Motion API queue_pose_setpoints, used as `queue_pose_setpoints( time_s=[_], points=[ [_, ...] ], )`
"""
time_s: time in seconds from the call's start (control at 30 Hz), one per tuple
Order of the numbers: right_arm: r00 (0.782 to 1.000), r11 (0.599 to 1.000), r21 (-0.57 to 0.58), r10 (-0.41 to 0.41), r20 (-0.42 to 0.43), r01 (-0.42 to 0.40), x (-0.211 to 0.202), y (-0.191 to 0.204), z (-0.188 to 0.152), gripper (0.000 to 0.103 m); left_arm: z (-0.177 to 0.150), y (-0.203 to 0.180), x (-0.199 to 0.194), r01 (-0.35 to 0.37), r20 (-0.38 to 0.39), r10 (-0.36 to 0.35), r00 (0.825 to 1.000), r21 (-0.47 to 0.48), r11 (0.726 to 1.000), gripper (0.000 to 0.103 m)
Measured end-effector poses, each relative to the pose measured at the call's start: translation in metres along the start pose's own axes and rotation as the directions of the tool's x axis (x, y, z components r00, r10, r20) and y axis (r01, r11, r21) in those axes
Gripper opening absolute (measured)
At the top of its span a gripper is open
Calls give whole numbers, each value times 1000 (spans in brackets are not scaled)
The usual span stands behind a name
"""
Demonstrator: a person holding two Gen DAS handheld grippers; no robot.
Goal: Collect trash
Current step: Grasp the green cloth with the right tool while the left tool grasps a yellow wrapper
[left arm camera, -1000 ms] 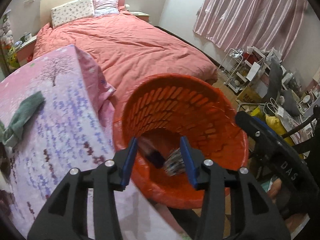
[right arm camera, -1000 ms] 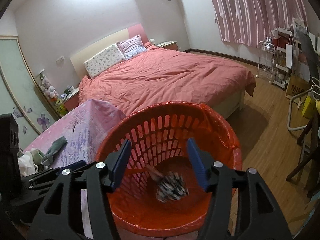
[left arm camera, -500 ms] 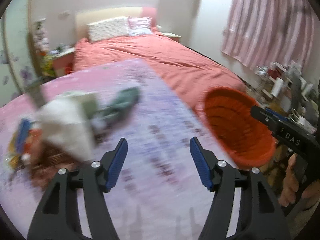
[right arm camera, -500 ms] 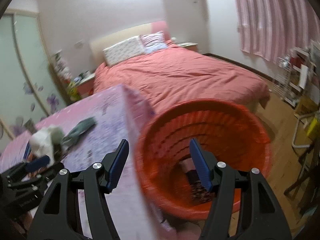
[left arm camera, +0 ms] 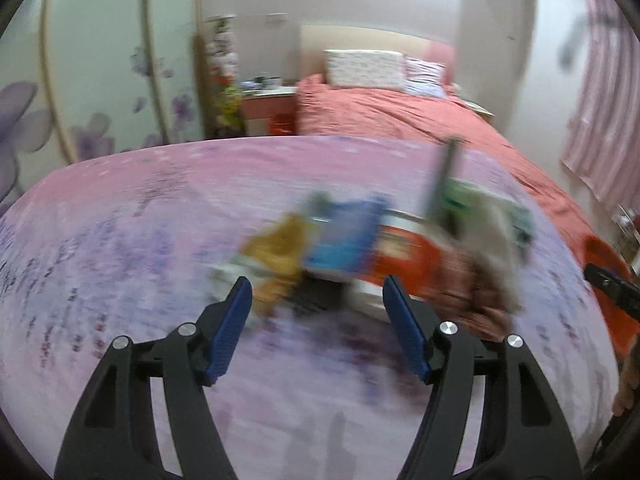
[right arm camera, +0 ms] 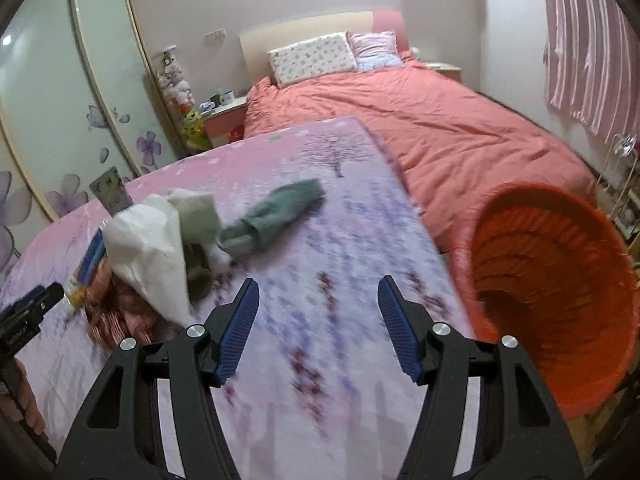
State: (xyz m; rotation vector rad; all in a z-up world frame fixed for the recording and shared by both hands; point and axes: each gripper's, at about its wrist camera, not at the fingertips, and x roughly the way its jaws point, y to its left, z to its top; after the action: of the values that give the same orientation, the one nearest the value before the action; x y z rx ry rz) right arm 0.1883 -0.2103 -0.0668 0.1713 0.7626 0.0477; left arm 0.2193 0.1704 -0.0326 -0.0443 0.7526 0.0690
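Note:
My left gripper (left arm camera: 318, 320) is open and empty, low over the pink floral tablecloth (left arm camera: 120, 240), facing a blurred pile of trash: a yellow wrapper (left arm camera: 276, 248), a blue packet (left arm camera: 344, 236), a red box (left arm camera: 404, 256) and a white plastic bag (left arm camera: 492, 224). My right gripper (right arm camera: 318, 316) is open and empty above the cloth (right arm camera: 340, 360). The white bag (right arm camera: 148, 252) lies to its left, a green cloth (right arm camera: 272, 212) ahead. The orange trash basket (right arm camera: 560, 280) stands off the table's right edge, with dark items inside.
A bed with a salmon cover (right arm camera: 440, 120) lies behind the table. A wardrobe with flower-print doors (right arm camera: 60, 100) is on the left, and a nightstand (right arm camera: 224, 116) beside the bed. Pink curtains (right arm camera: 588, 40) hang at the right.
Both grippers have swung left, away from the orange basket and over the table. The left one now faces the trash pile. Both stay open and empty.

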Motion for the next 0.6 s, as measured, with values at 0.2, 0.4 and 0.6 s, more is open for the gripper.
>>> queue_pose_setpoints(
  time_s=[0.2, 0.4, 0.6],
  points=[
    [1000, 999, 41, 7, -21, -7, 44, 18, 34, 62, 17, 40, 33, 11, -43, -13, 999, -53, 999, 69],
    [995, 998, 66, 2, -100, 4, 88, 22, 39, 59, 25, 39, 60, 33, -74, -32, 997, 9, 999, 72],
    [994, 999, 36, 2, -111, 3, 96, 35, 35, 43, 30, 47, 87, 25, -114, -27, 993, -22, 999, 72]
  ],
)
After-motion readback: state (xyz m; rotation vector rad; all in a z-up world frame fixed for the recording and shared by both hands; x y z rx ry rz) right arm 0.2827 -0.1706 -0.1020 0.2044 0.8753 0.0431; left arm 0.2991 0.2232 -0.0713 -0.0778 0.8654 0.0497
